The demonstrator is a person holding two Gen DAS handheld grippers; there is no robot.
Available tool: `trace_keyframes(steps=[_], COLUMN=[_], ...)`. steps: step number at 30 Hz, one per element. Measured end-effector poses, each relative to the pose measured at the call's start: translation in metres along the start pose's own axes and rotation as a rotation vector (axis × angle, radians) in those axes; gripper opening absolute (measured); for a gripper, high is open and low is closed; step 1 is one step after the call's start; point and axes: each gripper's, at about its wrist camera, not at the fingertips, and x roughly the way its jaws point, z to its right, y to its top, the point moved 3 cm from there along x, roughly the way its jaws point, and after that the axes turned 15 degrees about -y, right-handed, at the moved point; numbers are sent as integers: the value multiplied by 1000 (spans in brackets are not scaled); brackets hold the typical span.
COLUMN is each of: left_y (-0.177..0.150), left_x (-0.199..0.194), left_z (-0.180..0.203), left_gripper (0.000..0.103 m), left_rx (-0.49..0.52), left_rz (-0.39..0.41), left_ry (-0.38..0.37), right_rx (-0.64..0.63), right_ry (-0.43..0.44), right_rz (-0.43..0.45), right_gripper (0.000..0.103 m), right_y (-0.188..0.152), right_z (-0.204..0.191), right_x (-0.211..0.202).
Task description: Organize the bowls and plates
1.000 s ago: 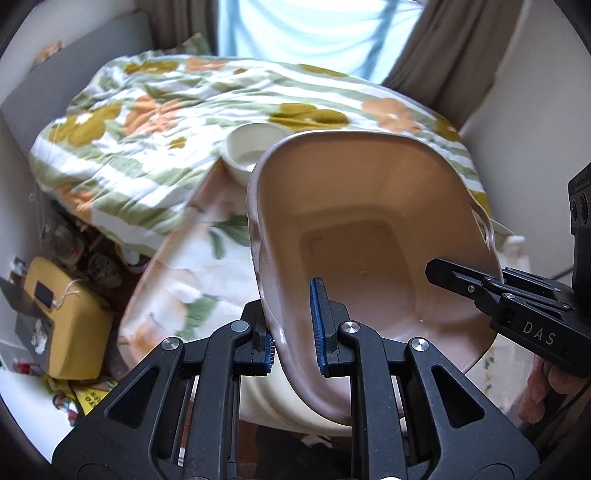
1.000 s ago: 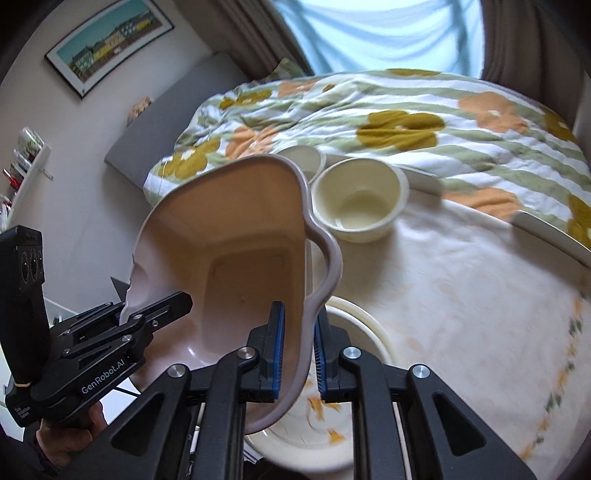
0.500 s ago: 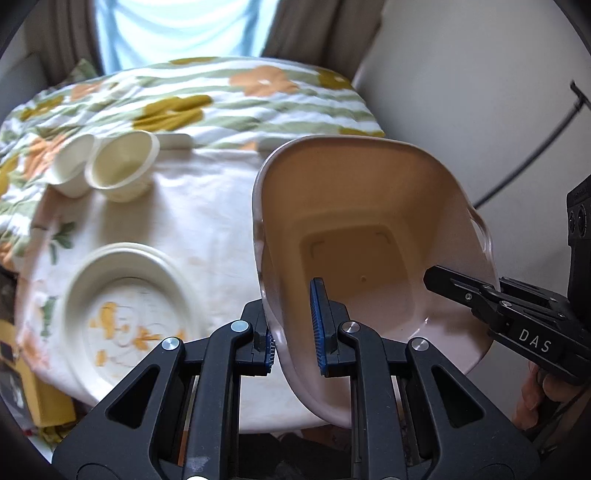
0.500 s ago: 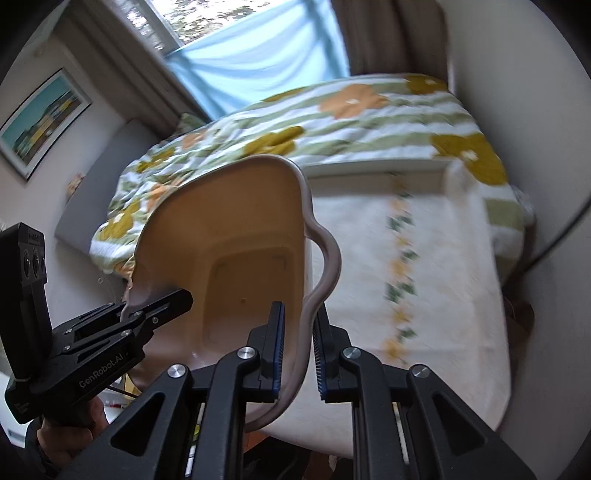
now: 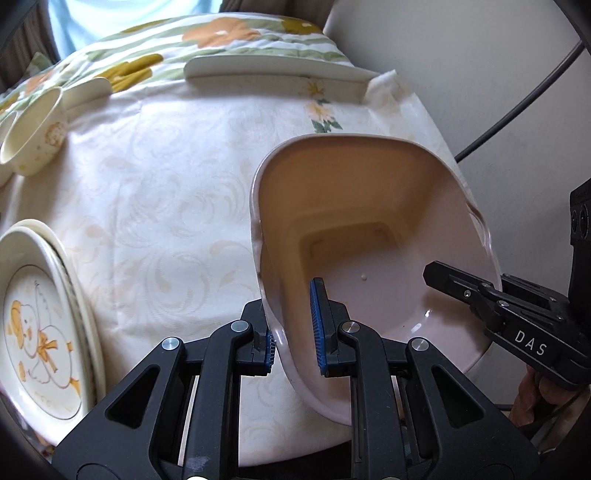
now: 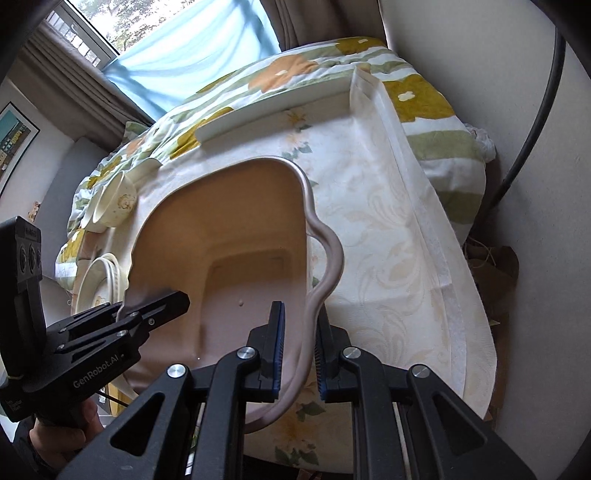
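A pink plastic basin [image 5: 369,236] hangs tilted over the near right part of the cloth-covered table [image 5: 166,206], held by both grippers. My left gripper [image 5: 293,339] is shut on the basin's left rim. My right gripper [image 6: 298,350] is shut on the opposite rim beside the curved handle [image 6: 330,258]. Each gripper shows in the other's view: the right gripper [image 5: 461,291] and the left gripper [image 6: 162,302]. Stacked cream plates [image 5: 40,325] with a yellow drawing lie at the table's left. A cream bowl [image 5: 33,140] stands at the far left. I cannot tell whether the basin touches the cloth.
A long white dish [image 5: 273,68] lies along the table's far edge, against a flowered bedspread [image 5: 221,33]. A white wall [image 5: 480,74] with a dark cable [image 5: 517,103] runs close on the right. In the right wrist view the table's right edge [image 6: 443,258] drops off.
Both grippers have carried the basin rightward and lower, from over the bed and bowls to the table's right side. The plates and bowls now lie to its left. Both grips are unchanged.
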Motion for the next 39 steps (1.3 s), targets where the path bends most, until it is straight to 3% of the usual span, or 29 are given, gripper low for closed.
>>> trace_keyframes(steps=[17,18,19,21,23,24,32,39], left_y=[-11,-11,-11,-12,-12,-12,-14,-19], left_x=[23,25,27,25,22,21,-5,-67], left_z=[4,5,5,7,10,11,14,31], left_gripper=[18,28,51,77,77,77,77,77], left_rx=[25,27,28,39,55,59,59,88], left_rz=[-23,-29,-35,-18,0,-3,25,126], left_ry=[34,39,52,71,76,81,96,123], right_rx=[65,79,98,124,153,168,160,46], right_ry=[39,50,69,90,89,94,75,45], right_rz=[-33,-33,-39,-61,-55,-48,3,118], right_gripper=[13,13,14,19,55,61,61,61], right_y=[-14,-14,-14,-14,-14,-14,-13,-11], right_z=[18,19,20,22,26,28,31,14], right_x=[21,21,23,26,26,25,-2,-57])
